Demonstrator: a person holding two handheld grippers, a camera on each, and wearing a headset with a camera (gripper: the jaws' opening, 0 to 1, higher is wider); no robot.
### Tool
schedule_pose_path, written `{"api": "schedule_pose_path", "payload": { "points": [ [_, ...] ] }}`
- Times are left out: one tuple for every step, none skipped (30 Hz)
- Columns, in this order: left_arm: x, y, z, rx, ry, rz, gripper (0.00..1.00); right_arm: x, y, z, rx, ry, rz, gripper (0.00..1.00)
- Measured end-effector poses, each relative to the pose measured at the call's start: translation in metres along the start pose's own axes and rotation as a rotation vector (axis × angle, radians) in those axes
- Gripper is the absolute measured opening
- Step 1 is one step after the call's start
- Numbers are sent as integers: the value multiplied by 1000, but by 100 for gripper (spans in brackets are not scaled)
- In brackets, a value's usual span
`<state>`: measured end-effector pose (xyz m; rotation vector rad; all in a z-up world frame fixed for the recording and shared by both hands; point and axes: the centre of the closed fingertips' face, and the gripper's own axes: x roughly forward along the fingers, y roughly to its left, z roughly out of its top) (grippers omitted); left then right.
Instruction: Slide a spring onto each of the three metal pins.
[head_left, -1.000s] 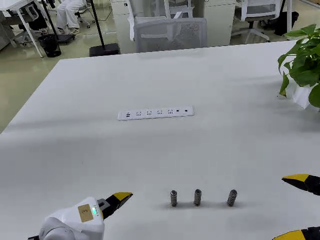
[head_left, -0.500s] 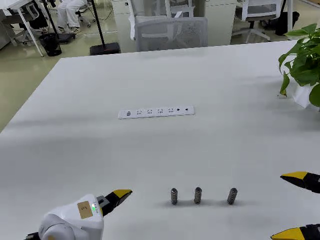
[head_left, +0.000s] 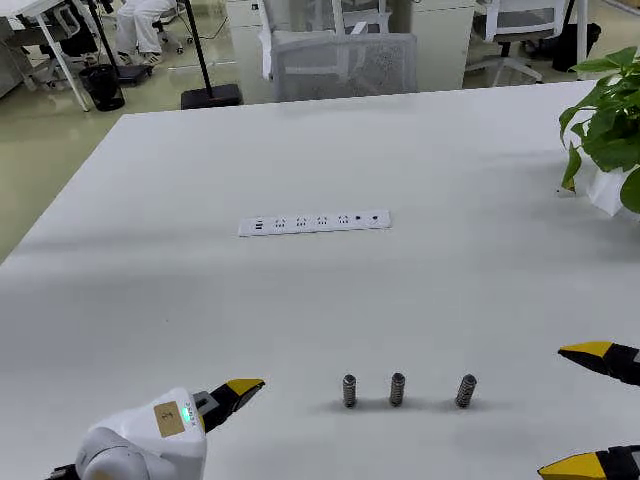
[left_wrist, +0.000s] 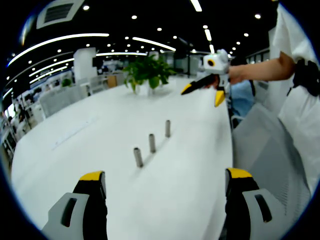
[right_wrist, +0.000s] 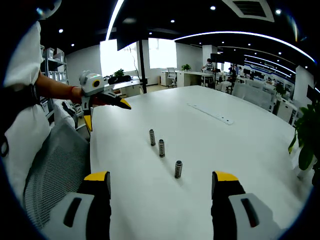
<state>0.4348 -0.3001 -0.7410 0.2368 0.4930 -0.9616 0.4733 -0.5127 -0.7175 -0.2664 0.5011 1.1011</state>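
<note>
Three pins (head_left: 397, 389) stand in a row on the near surface (head_left: 320, 300), each seemingly wearing its spring (head_left: 466, 388) already, between the left gripper (left_wrist: 165, 175) and right gripper (head_left: 575, 407), fingers (right_wrist: 97, 182) spread and empty, so the task looks done, calling only for a check

Three pins (head_left: 397, 389) in a row on table (head_left: 200, 300), power strip (head_left: 314, 223) behind

White table (head_left: 300, 150), power strip (head_left: 314, 223), potted plant (head_left: 605, 130), mesh chair (head_left: 345, 65), pale glossy floor (head_left: 40, 150)
</note>
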Motion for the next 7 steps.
{"api": "schedule_pose_path", "payload": {
  "points": [
    [0,0,0,0,-1,0,100,0,0,0,1,1,0,84],
    [0,0,0,0,-1,0,100,0,0,0,0,1,0,84],
    [1,0,1,-1,-3,-1,100,0,0,0,0,0,0,84],
    [1,0,1,-1,-4,-1,100,0,0,0,0,1,0,84],
    [1,0,1,0,-4,-1,100,0,0,0,-1,1,0,84],
    [2,0,1,0,-5,-3,100,0,0,0,0,0,0,84],
    [2,0,1,0,-5,-4,100,0,0,0,1,-1,0,84]
  ]
}}
